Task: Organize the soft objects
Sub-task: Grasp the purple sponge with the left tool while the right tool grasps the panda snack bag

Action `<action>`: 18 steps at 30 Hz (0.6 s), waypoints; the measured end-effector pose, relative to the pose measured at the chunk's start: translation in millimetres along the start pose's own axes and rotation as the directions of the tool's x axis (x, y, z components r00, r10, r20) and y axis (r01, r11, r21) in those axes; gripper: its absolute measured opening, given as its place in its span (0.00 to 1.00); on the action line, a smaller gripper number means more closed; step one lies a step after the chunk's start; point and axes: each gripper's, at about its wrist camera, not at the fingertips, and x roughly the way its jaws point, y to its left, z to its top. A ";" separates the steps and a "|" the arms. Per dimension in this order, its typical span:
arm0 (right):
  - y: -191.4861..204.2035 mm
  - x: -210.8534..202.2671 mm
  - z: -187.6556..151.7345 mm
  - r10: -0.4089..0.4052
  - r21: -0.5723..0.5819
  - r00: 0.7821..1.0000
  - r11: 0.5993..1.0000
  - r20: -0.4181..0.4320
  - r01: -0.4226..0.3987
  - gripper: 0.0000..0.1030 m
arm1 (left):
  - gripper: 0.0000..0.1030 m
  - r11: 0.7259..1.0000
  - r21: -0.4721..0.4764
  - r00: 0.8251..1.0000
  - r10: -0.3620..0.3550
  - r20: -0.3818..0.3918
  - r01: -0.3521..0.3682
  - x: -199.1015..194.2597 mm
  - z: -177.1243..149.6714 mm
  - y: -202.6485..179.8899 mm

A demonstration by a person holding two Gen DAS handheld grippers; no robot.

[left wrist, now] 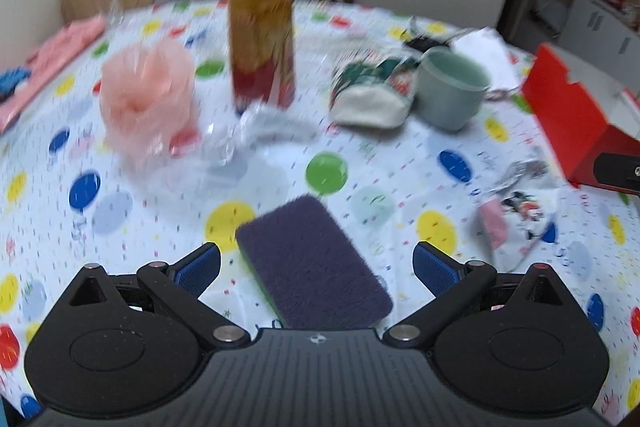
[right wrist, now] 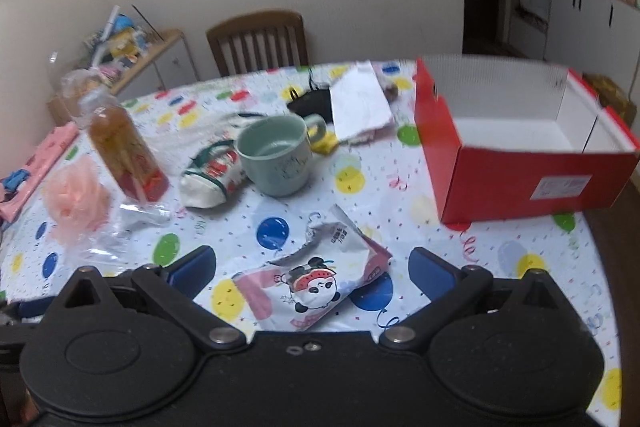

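Down low in the frame, the left hand-held gripper [left wrist: 316,265] is spread wide around a purple sponge [left wrist: 314,265] lying flat on the tabletop [left wrist: 280,155] — pads not touching it. Likewise the right hand-held gripper [right wrist: 312,269] gapes over a panda-printed packet [right wrist: 316,283] (crinkled); a red box [right wrist: 516,155] sits at right.

I see soft, even indoor light, with faint shadows on the desk [left wrist: 280,155]; my left view smears with motion blur, especially the bottle [left wrist: 262,31], and fisheye bends both edges
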 end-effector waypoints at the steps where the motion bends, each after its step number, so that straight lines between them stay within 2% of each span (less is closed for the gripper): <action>1: -1.1 8.4 1.5 -0.008 0.018 1.000 1.000 -0.014 0.009 0.99 | 1.00 1.000 -0.016 1.000 0.009 -0.019 -0.009 5.8 0.8 0.0; 12: -10.1 82.0 5.7 -0.062 0.184 0.987 0.979 -0.148 0.089 0.99 | 1.00 0.986 -0.132 0.988 0.086 -0.125 -0.102 40.5 7.9 -1.3; 18: -18.4 106.3 2.4 -0.097 0.267 0.973 0.952 -0.208 0.152 0.96 | 0.99 0.981 -0.163 0.984 0.078 -0.161 -0.105 53.1 7.3 0.2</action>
